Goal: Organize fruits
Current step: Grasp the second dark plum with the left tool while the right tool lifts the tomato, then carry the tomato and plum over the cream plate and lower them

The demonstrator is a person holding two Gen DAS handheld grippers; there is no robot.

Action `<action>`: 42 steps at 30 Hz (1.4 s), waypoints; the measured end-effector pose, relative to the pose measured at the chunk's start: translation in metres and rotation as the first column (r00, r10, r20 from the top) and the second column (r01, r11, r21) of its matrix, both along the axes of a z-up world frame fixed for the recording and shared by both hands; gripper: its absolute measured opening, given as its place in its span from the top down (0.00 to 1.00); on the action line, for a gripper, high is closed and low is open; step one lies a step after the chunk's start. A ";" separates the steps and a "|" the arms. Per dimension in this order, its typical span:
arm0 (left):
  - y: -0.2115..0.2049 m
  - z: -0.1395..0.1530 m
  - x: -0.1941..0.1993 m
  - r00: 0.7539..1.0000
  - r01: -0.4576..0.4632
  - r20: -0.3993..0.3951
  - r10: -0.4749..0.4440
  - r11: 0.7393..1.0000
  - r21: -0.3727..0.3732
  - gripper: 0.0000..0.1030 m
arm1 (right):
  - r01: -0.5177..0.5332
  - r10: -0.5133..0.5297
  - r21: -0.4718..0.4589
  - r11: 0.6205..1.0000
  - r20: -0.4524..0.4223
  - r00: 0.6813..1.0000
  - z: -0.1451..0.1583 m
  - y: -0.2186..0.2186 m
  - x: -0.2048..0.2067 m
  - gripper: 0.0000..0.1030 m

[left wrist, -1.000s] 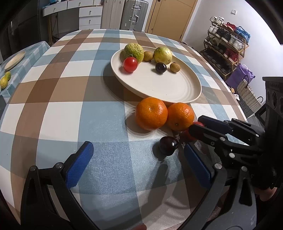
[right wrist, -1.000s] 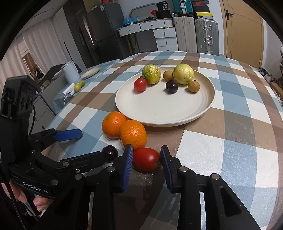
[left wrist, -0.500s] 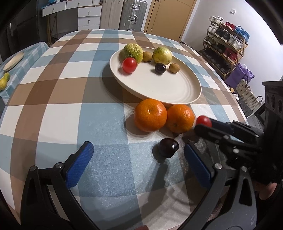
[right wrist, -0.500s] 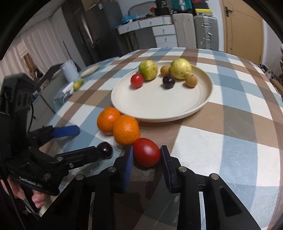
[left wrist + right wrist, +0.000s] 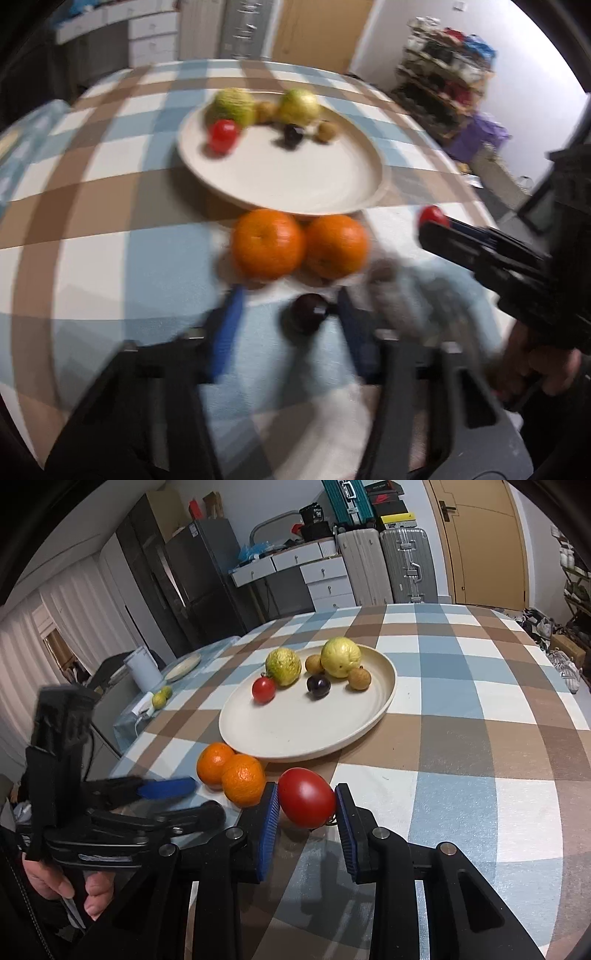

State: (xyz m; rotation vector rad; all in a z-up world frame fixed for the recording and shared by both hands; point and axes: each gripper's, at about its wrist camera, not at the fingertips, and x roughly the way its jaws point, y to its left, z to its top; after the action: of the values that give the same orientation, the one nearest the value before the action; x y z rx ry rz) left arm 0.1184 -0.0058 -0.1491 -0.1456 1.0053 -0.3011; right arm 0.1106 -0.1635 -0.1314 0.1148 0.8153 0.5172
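R wrist view is sharp & shows what the blurred L wrist view barely gives: the right gripper point(image 5: 306, 808) clamped on a red tomato point(image 5: 306, 797), both blue pads touching its sides, fruit lifted clear of the checked tablecloth point(image 5: 480, 738) near the front rim of the cream plate point(image 5: 295, 734). In L view that tomato is only a red dot at the tip of the black tool, far right. L view alone shows the dark plum point(image 5: 306, 314) on the cloth between the blue pads of the left gripper point(image 5: 291, 325); the right pad looks to touch it, the left pad has a gap, so jaws are part-closed, not gripping yet. In R view the plum is hidden behind the L tool. Both views: two oranges point(image 5: 299, 242) touching, just near of the plate; on the plate's far half sit two green-yellow fruits, a small tomato, a dark plum & brown fruits. Vs 0.5 s ago: L jaws were wide apart, now much narrower & closer to the plum; tomato is higher. L tool lies low, pointing right across R view, hand point(image 5: 70, 890) under it.
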 end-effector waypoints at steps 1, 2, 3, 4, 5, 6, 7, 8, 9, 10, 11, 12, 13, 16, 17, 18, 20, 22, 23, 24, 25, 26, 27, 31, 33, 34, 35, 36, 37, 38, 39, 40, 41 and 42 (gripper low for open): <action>-0.002 0.001 -0.001 1.000 0.012 -0.001 -0.012 1.000 -0.007 0.78 | -0.001 0.001 0.003 1.000 0.004 1.000 0.001 -0.001 0.001 0.70; -0.005 0.003 -0.002 1.000 0.025 0.005 -0.025 1.000 0.004 0.79 | -0.001 0.001 0.004 1.000 0.008 1.000 0.002 -0.002 0.001 0.70; -0.007 0.004 -0.003 0.999 0.033 0.009 -0.033 0.999 0.016 0.79 | -0.001 0.001 0.005 1.000 0.012 1.000 0.003 -0.002 0.002 0.70; -0.007 0.005 -0.004 0.999 0.046 0.012 -0.046 0.999 0.004 0.79 | -0.002 0.002 0.009 1.000 0.015 1.000 0.004 -0.003 0.003 0.70; -0.007 0.007 -0.005 0.999 0.053 0.009 -0.052 0.999 -0.011 0.79 | -0.001 0.001 0.011 1.000 0.018 1.000 0.006 -0.004 0.004 0.70; -0.006 0.008 -0.005 0.998 0.057 0.004 -0.057 0.998 -0.017 0.79 | 0.000 0.000 0.011 1.000 0.021 1.000 0.006 -0.004 0.006 0.70; -0.005 0.011 -0.005 0.998 0.058 0.008 -0.058 0.998 -0.018 0.79 | 0.001 -0.001 0.015 1.000 0.023 1.000 0.007 -0.004 0.008 0.70; -0.004 0.014 -0.006 0.998 0.060 0.011 -0.060 0.998 -0.024 0.79 | 0.002 -0.002 0.020 1.000 0.026 1.000 0.008 -0.005 0.009 0.70; -0.002 0.016 -0.006 0.998 0.064 0.013 -0.063 0.998 -0.030 0.79 | 0.002 -0.003 0.023 1.000 0.028 1.000 0.008 -0.005 0.011 0.70; 0.000 0.021 -0.007 0.998 0.061 0.023 -0.060 0.998 -0.033 0.79 | 0.002 -0.003 0.025 1.000 0.031 1.000 0.009 -0.006 0.012 0.70; 0.002 0.026 -0.007 0.998 0.061 0.030 -0.060 0.997 -0.036 0.79 | 0.001 -0.002 0.027 1.000 0.032 0.999 0.010 -0.006 0.014 0.70; 0.005 0.032 -0.005 0.997 0.066 0.036 -0.064 0.997 -0.047 0.79 | 0.002 -0.003 0.031 1.000 0.035 0.999 0.011 -0.006 0.016 0.70; 0.008 0.037 -0.005 0.997 0.062 0.044 -0.059 0.996 -0.057 0.79 | 0.003 -0.004 0.034 0.999 0.039 0.999 0.013 -0.006 0.018 0.70; 0.019 0.054 0.005 0.996 0.045 0.082 -0.040 0.997 -0.069 0.79 | 0.000 -0.002 0.055 0.998 0.047 0.999 0.018 -0.006 0.026 0.70; 0.023 0.058 0.010 0.995 0.038 0.092 -0.031 0.996 -0.075 0.79 | -0.002 -0.001 0.062 0.998 0.049 0.999 0.020 -0.006 0.030 0.70; 0.027 0.061 0.017 0.995 0.035 0.094 -0.027 0.996 -0.082 0.79 | -0.004 0.001 0.065 0.998 0.050 0.999 0.021 -0.004 0.034 0.70; 0.035 0.064 0.031 0.995 0.012 0.101 -0.003 0.996 -0.090 0.79 | -0.009 0.006 0.064 0.998 0.053 0.999 0.024 0.000 0.043 0.70; 0.041 0.063 0.046 0.995 -0.003 0.101 0.012 0.996 -0.095 0.79 | -0.022 0.018 0.065 0.998 0.052 0.998 0.026 0.005 0.051 0.70; 0.044 0.060 0.054 0.995 -0.015 0.094 0.024 0.995 -0.097 0.79 | -0.030 0.027 0.061 0.998 0.048 0.998 0.026 0.009 0.056 0.70; 0.046 0.058 0.060 0.996 -0.018 0.089 0.027 0.995 -0.101 0.79 | -0.038 0.036 0.056 0.998 0.043 0.998 0.026 0.012 0.059 0.70; 0.049 0.054 0.068 0.996 -0.022 0.082 0.030 0.995 -0.100 0.79 | -0.047 0.045 0.052 0.998 0.039 0.998 0.026 0.016 0.064 0.70; 0.051 0.050 0.075 0.997 -0.027 0.075 0.034 0.995 -0.095 0.79 | -0.053 0.051 0.052 0.997 0.037 0.998 0.026 0.019 0.069 0.70; 0.052 0.046 0.081 0.997 -0.031 0.069 0.037 0.995 -0.096 0.79 | -0.060 0.058 0.053 0.997 0.032 0.998 0.025 0.022 0.074 0.70; 0.057 0.033 0.099 0.997 -0.036 0.061 0.043 0.994 -0.102 0.79 | -0.083 0.083 0.051 0.995 0.009 0.997 0.022 0.036 0.095 0.70; 0.057 0.028 0.106 0.997 -0.032 0.069 0.038 0.995 -0.097 0.79 | -0.098 0.098 0.037 0.994 -0.004 0.995 0.020 0.045 0.106 0.70; 0.058 0.026 0.108 0.997 -0.029 0.071 0.037 0.994 -0.101 0.79 | -0.105 0.105 0.033 0.994 -0.010 0.994 0.018 0.048 0.111 0.70; 0.058 0.025 0.110 0.997 -0.025 0.071 0.033 0.995 -0.102 0.79 | -0.111 0.112 0.028 0.993 -0.019 0.994 0.017 0.052 0.116 0.70; 0.058 0.023 0.112 0.997 -0.022 0.071 0.029 0.995 -0.095 0.79 | -0.113 0.114 0.023 0.993 -0.029 0.993 0.015 0.057 0.122 0.70; 0.058 0.022 0.114 0.997 -0.021 0.072 0.027 0.996 -0.090 0.79 | -0.115 0.116 0.023 0.993 -0.036 0.993 0.013 0.060 0.126 0.70; 0.059 0.020 0.116 0.997 -0.018 0.070 0.024 0.996 -0.090 0.79 | -0.116 0.117 0.024 0.993 -0.046 0.992 0.011 0.062 0.131 0.70; 0.059 0.019 0.117 0.997 -0.018 0.068 0.024 0.996 -0.092 0.79 | -0.112 0.114 0.028 0.993 -0.060 0.992 0.008 0.065 0.136 0.70; 0.059 0.018 0.118 0.997 -0.019 0.066 0.026 0.995 -0.096 0.79 | -0.110 0.112 0.032 0.993 -0.071 0.991 0.006 0.067 0.140 0.70; 0.061 0.017 0.119 0.997 -0.023 0.066 0.029 0.995 -0.097 0.79 | -0.108 0.110 0.035 0.994 -0.085 0.990 0.004 0.069 0.145 0.70; 0.061 0.016 0.118 0.997 -0.026 0.067 0.032 0.995 -0.098 0.79 | -0.103 0.106 0.034 0.994 -0.098 0.990 0.002 0.070 0.149 0.70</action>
State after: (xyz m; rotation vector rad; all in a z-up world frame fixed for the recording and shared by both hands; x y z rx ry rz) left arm 0.2368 0.0550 -0.1332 -0.2362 0.9201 -0.3265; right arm 0.2592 -0.0930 -0.1299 0.1257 0.9148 0.6266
